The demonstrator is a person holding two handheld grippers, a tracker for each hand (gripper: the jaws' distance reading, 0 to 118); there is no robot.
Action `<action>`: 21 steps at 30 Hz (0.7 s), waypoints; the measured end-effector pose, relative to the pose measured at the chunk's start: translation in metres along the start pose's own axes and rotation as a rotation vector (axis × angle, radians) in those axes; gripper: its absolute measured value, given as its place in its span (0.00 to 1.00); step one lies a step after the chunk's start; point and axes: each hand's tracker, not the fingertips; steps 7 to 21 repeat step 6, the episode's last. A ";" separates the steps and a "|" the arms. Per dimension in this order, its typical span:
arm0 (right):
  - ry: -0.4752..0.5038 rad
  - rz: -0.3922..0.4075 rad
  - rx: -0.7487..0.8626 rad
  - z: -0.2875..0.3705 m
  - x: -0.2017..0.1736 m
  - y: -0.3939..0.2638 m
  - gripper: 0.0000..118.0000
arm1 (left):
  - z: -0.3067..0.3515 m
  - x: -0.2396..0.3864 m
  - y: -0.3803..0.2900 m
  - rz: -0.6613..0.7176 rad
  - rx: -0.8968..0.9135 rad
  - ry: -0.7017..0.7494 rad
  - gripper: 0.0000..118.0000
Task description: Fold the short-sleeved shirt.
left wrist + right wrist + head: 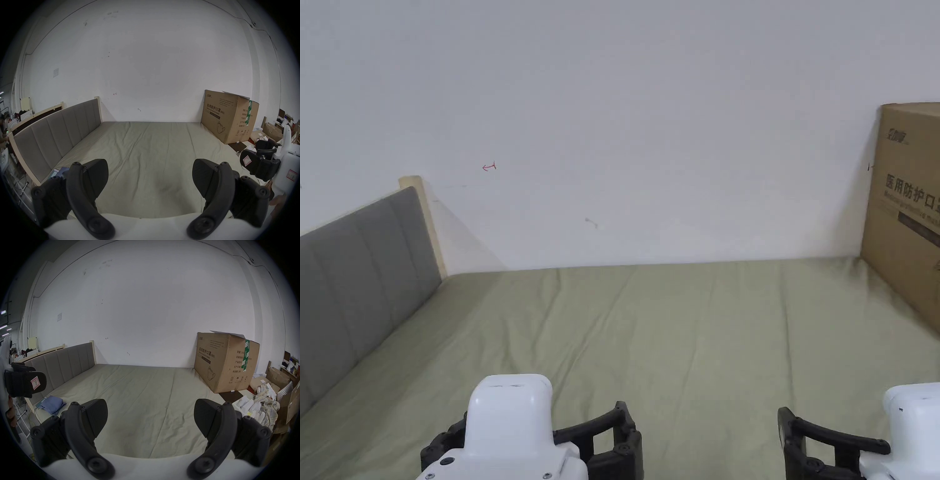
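Both tongs, left tongs (150, 177) and right tongs (151, 416), are hanging released over the bed (687, 325), while a blue folded garment (52, 404), possibly the shirt, is lying lower left, nearer the left tongs.

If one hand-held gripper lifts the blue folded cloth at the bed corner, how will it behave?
The blue folded cloth is probably floppy: its layers sag with soft, rounded edges. Pinched at one point, it would likely unfold and hang, since nothing visible binds the layers. It looks thin and light, so pushing it across the green sheet would likely bunch it rather than slide it whole.
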 end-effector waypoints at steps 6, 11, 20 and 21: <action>-0.001 0.003 -0.008 0.000 0.000 -0.001 0.92 | 0.000 0.000 0.001 0.002 -0.005 -0.001 0.92; -0.001 0.003 -0.008 0.000 0.000 -0.001 0.92 | 0.000 0.000 0.001 0.002 -0.005 -0.001 0.92; -0.001 0.003 -0.008 0.000 0.000 -0.001 0.92 | 0.000 0.000 0.001 0.002 -0.005 -0.001 0.92; -0.001 0.003 -0.008 0.000 0.000 -0.001 0.92 | 0.000 0.000 0.001 0.002 -0.005 -0.001 0.92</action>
